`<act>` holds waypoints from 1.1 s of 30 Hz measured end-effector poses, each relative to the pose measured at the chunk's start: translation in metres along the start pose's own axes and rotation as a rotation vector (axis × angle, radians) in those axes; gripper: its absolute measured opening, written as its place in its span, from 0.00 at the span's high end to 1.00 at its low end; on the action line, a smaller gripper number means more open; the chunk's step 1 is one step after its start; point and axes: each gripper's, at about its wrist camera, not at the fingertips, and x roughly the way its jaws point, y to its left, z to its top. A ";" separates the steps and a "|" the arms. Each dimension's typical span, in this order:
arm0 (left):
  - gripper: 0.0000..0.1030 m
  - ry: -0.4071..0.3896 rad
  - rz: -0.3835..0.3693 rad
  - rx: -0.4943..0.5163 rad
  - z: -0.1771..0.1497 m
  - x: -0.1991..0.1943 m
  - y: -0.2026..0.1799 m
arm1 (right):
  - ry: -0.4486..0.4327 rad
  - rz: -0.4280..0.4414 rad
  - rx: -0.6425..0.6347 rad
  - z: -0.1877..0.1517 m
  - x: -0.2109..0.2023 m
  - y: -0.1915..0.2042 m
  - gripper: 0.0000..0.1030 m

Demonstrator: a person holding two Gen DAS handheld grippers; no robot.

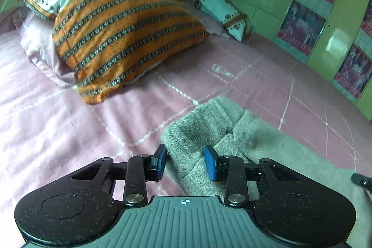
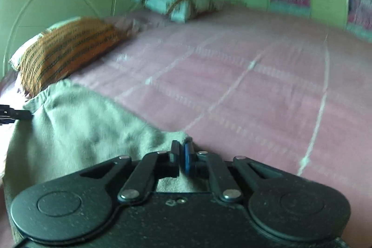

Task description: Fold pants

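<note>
Grey knit pants (image 1: 209, 129) lie on a pink quilted bedspread (image 1: 58, 131). In the left wrist view my left gripper (image 1: 186, 160) is open, its blue pads on either side of a bunched edge of the pants, with cloth between them. In the right wrist view my right gripper (image 2: 182, 155) is shut on a corner of the pants (image 2: 93, 127), which spread out to the left of it. The left gripper's tip (image 2: 14, 114) shows at the far left edge of the pants. The right wrist view is blurred.
An orange striped pillow (image 1: 121, 38) lies on the bed ahead and left, and a small white patterned pillow (image 1: 220, 8) sits by the green headboard. A green cupboard with picture panels (image 1: 313, 6) stands along the bed's right side. Bare pink bedspread (image 2: 255, 85) stretches ahead of the right gripper.
</note>
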 end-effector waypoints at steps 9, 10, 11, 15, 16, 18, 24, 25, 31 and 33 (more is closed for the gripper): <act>0.43 0.020 0.020 -0.010 0.002 -0.005 0.016 | -0.014 -0.175 -0.012 0.001 0.000 0.006 0.96; 0.43 -0.011 0.036 0.013 0.004 -0.015 0.010 | -0.053 -0.172 0.016 0.002 -0.018 0.002 0.95; 0.43 -0.037 0.025 0.039 0.007 -0.024 0.003 | -0.069 -0.180 0.030 0.002 -0.031 -0.001 0.94; 0.43 -0.080 -0.062 0.137 0.015 -0.037 -0.040 | -0.084 -0.148 0.090 -0.006 -0.062 0.005 0.92; 0.43 -0.068 -0.079 0.174 0.013 -0.033 -0.052 | -0.077 -0.137 0.088 -0.010 -0.060 0.010 0.90; 0.43 0.000 -0.090 0.241 0.003 -0.013 -0.070 | -0.026 -0.121 0.074 -0.019 -0.044 0.023 0.90; 0.43 0.049 -0.006 0.455 -0.030 0.015 -0.065 | 0.135 -0.250 0.190 -0.058 -0.042 -0.014 1.00; 0.43 0.045 0.000 0.480 -0.032 0.014 -0.067 | 0.125 -0.279 0.210 -0.066 -0.058 -0.027 1.00; 0.43 0.026 -0.017 0.432 -0.027 0.006 -0.067 | 0.041 -0.548 0.375 -0.119 -0.168 -0.111 0.91; 0.43 -0.022 -0.053 0.349 -0.022 -0.012 -0.065 | -0.047 -0.582 0.459 -0.135 -0.215 -0.131 0.90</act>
